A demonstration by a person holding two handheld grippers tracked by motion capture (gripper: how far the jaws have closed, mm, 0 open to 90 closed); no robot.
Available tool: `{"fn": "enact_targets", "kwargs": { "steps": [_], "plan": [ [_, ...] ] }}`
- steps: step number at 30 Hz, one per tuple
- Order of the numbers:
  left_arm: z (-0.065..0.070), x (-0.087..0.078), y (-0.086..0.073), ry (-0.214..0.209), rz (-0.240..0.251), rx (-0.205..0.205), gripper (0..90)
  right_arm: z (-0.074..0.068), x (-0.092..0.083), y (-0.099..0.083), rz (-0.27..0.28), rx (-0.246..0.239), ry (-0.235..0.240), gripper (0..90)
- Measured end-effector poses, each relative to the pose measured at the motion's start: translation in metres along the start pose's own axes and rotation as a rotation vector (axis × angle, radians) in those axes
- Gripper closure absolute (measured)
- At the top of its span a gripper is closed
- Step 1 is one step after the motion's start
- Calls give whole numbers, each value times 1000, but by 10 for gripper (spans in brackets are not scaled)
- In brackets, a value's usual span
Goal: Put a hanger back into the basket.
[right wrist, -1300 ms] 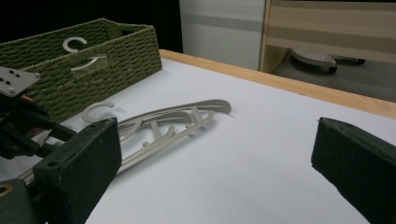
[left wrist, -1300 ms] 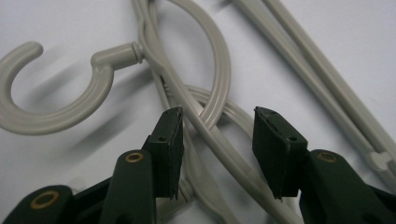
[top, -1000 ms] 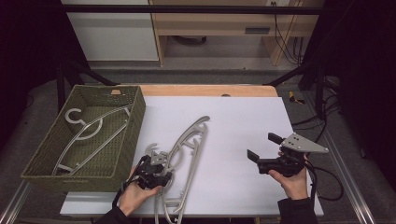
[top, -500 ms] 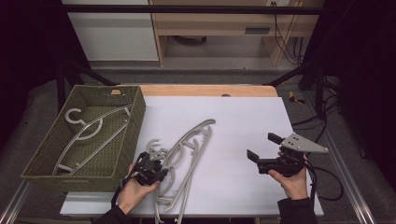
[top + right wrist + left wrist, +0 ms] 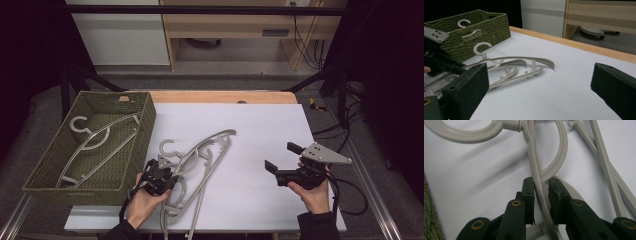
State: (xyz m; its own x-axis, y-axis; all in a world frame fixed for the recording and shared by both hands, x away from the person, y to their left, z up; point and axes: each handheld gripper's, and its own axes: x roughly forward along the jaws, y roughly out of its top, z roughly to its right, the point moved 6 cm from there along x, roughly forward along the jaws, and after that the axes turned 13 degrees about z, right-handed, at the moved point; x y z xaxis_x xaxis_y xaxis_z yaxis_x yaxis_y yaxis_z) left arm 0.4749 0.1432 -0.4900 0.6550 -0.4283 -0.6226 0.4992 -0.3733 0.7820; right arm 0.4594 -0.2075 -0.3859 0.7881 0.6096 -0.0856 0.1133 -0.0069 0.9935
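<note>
While my left gripper (image 5: 159,176) has just been closing on a grey hanger (image 5: 200,160) at the lower middle of the table (image 5: 260,130), my right gripper (image 5: 280,162) stays open.

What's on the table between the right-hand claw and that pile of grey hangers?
Nothing: in the high view, only bare white table separates the open right claw from the hangers. The right gripper view shows the same bare stretch.

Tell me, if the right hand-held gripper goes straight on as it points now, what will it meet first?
Probably the grey hangers on the white table, lying ahead of the open right hand-held gripper; depth is unclear.
</note>
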Motion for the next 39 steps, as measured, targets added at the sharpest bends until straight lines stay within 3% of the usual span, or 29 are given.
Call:
{"fn": "enact_targets", "kwargs": {
  "steps": [3, 8, 12, 16, 19, 24, 26, 32, 39],
  "plan": [
    [1, 2, -1, -2, -4, 4, 793, 0, 0, 0, -1, -4, 1, 21],
    [7, -2, 3, -39, 16, 35, 815, 0, 0, 0, -1, -4, 0, 20],
    [6, -8, 8, -91, 43, 8, 816, 0, -1, 0, 0, 2, 5, 21],
    [6, -17, 15, -111, 88, -15, 816, 1, -1, 0, 3, 4, -5, 21],
    [4, -25, 20, -120, 106, -7, 817, 2, -1, 0, -1, 4, -3, 20],
    [5, -35, 28, -125, 149, -14, 816, 2, -3, 0, 4, 6, -3, 20],
    [4, -46, 35, -127, 170, 3, 816, 3, -3, 1, 5, 6, -8, 20],
    [-1, -71, 49, -120, 234, 4, 816, 4, -3, 0, 6, 7, -10, 20],
    [-7, -87, 59, -104, 264, 15, 816, 4, -3, 0, 6, 5, -12, 19]
  ]
}}
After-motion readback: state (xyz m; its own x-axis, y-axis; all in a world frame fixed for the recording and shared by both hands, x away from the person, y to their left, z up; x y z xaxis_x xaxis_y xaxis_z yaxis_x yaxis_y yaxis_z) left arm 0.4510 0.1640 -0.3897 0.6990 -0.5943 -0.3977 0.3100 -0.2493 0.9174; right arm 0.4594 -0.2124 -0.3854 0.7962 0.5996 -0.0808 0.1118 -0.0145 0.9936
